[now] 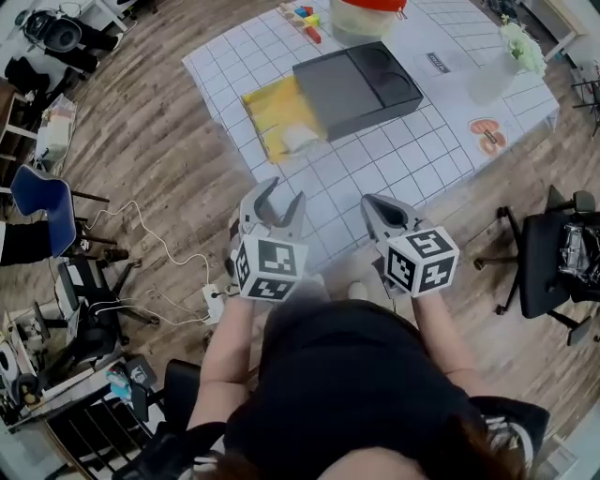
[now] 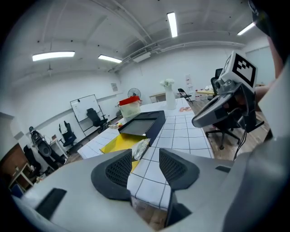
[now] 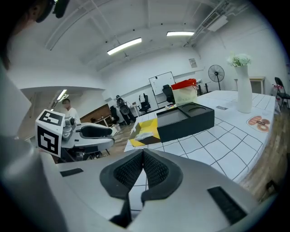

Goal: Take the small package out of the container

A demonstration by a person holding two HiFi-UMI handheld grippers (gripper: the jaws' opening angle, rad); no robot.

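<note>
The dark grey container (image 1: 356,89) sits open on the grid-patterned table (image 1: 441,141). A small whitish package (image 1: 300,138) lies outside it on a yellow sheet (image 1: 272,108), by the container's near left corner. Both grippers hover off the table's near edge, above the wooden floor. My left gripper (image 1: 284,195) is open with nothing between its jaws; the left gripper view shows the package (image 2: 141,147) well beyond its gripper (image 2: 145,156). My right gripper (image 1: 370,202) is shut and empty, and its pads meet in the right gripper view (image 3: 142,154).
A clear tub with a red lid (image 1: 366,14), coloured blocks (image 1: 305,21) and a vase of flowers (image 1: 506,56) stand at the table's far side. An office chair (image 1: 553,253) is at the right. A blue chair (image 1: 47,206) and cables (image 1: 169,253) are at the left.
</note>
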